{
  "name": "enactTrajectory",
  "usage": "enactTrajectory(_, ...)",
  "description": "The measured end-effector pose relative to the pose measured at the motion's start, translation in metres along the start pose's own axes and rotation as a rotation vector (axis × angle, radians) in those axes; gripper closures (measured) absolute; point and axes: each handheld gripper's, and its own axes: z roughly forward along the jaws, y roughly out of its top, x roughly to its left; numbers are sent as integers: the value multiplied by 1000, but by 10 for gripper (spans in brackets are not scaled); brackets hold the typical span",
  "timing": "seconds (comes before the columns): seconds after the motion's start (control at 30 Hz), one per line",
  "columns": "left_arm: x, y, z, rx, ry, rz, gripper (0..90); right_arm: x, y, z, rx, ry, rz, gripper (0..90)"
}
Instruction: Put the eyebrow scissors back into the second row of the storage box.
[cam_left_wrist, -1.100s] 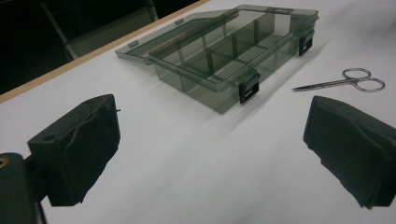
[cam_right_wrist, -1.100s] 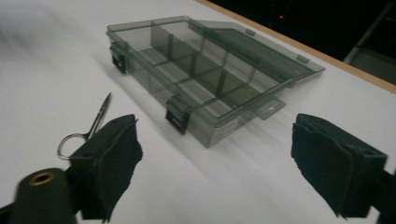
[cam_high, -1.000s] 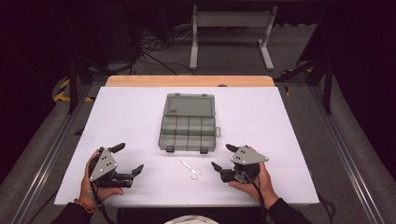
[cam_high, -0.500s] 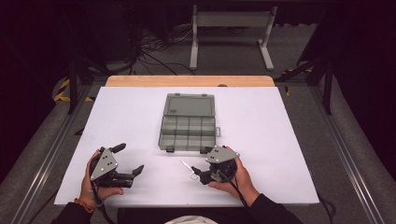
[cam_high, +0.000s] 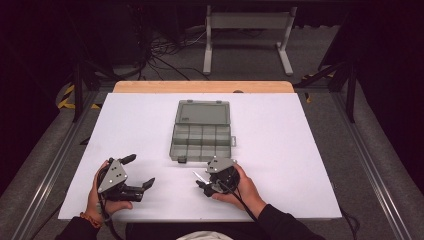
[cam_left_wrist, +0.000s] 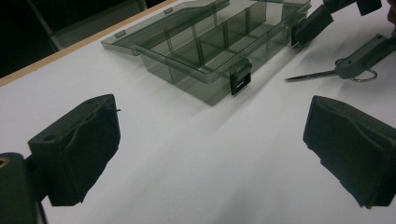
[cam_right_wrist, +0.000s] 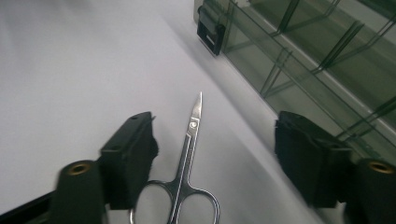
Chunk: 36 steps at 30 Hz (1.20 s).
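Now I am holding my right gripper with its jaws spread wide, and the small silver steel nail scissors are lying flat between them, touching neither pad, tips pointing ahead. Beyond my right-hand jaw, the open smoky-grey plastic compartment box is sitting close. My left gripper is gaping too, gripping nothing, over the white tabletop.
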Motion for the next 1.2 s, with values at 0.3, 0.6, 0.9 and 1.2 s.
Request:
enactTrajectory(0.3,0,0,1,4,-2,-5,50,-6,2,3,64,84,37,619)
enactTrajectory(0.6,0,-1,2,12,-12,-3,56,-12,11,4,138,81,48,792)
enactTrajectory(0.9,0,-1,3,20,-19,-2,57,-13,14,6,144,93,84,773)
enactTrajectory(1.2,0,-1,3,19,-22,-2,60,-11,18,14,124,82,98,816)
